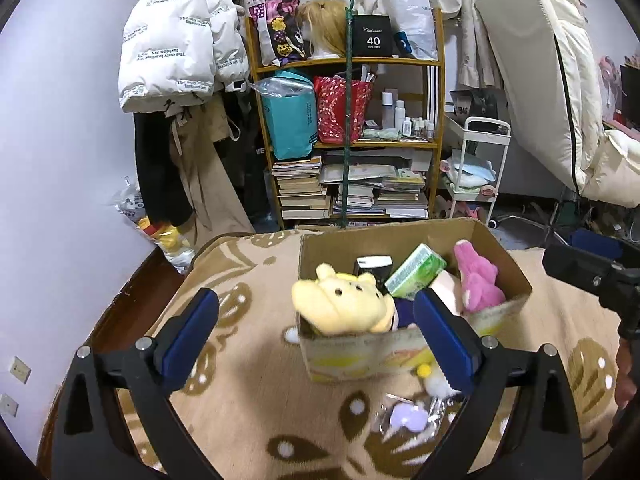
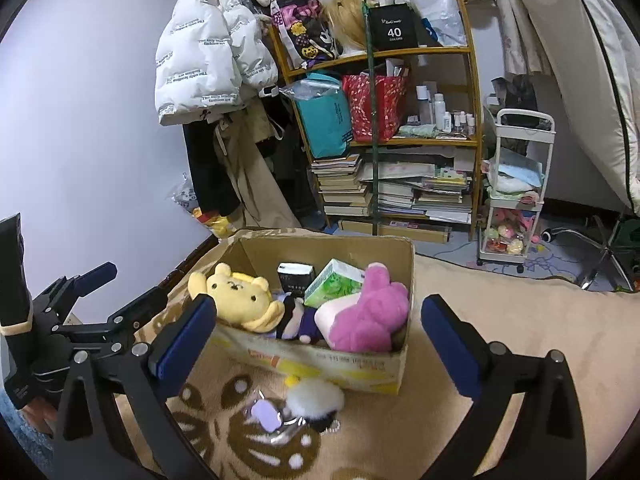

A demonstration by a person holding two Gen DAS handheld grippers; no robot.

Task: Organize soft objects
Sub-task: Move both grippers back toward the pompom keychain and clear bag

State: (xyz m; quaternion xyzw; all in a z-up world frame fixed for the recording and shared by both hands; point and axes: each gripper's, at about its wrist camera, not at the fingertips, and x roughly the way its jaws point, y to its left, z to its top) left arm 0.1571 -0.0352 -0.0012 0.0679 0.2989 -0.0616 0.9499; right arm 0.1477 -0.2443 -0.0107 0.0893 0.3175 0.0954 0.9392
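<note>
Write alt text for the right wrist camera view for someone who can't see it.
An open cardboard box on a patterned blanket holds a yellow plush, a pink plush and a green tissue pack. The right gripper frames it, open and empty; a white pom-pom lies in front.

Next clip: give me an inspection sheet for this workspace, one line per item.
Surface: beige patterned blanket.
Job's things: cardboard box holds a yellow plush, pink plush, green tissue pack and a dark small box.
Clutter: white pompom and a clear packet with a lilac item lie in front of the box.
Grippers: left tongs and right tongs both open, holding nothing.
Cables: nothing seen.
Surroundings: crowded bookshelf, hanging white jacket, white trolley.
</note>
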